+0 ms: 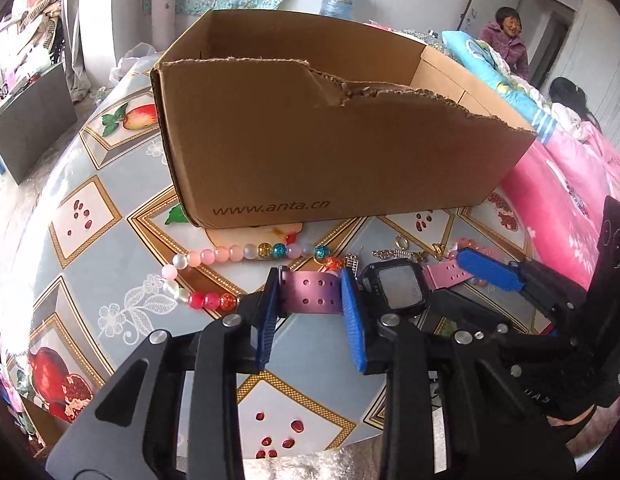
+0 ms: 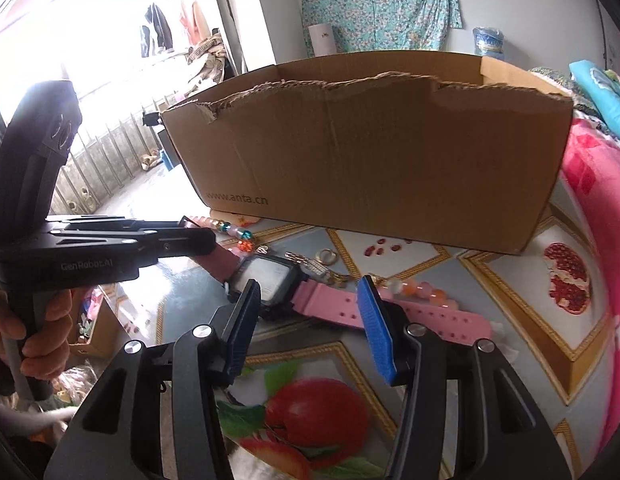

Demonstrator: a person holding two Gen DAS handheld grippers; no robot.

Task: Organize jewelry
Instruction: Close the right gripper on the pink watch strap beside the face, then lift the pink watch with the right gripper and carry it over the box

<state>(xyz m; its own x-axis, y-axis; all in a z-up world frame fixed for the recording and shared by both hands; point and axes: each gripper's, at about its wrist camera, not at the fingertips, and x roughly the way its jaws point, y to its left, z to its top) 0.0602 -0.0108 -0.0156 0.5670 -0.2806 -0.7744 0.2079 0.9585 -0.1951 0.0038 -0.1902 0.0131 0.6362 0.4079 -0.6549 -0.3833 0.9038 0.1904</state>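
Note:
A digital watch [image 1: 400, 284] [image 2: 265, 276] with a dark square case lies in front of a torn cardboard box [image 1: 310, 152] [image 2: 370, 152]. My left gripper [image 1: 310, 276] [image 2: 195, 231] is shut on its purple strap [image 1: 310, 294], one blue pad on each edge. My right gripper [image 2: 309, 283] [image 1: 454, 278] stands open over the watch's pink strap [image 2: 334, 304], which runs across the gap and on past the right finger. A colourful bead bracelet [image 1: 229, 254] [image 2: 233, 232] lies left of the watch. A pale orange bead bracelet [image 2: 426, 292] and gold pieces [image 2: 326, 256] lie behind it.
The table [image 1: 89, 208] has a fruit-print cover. A pink blanket [image 1: 558, 184] borders its right side. Two people [image 1: 508, 36] are in the far right background. A hand [image 2: 41, 320] grips the left gripper's handle.

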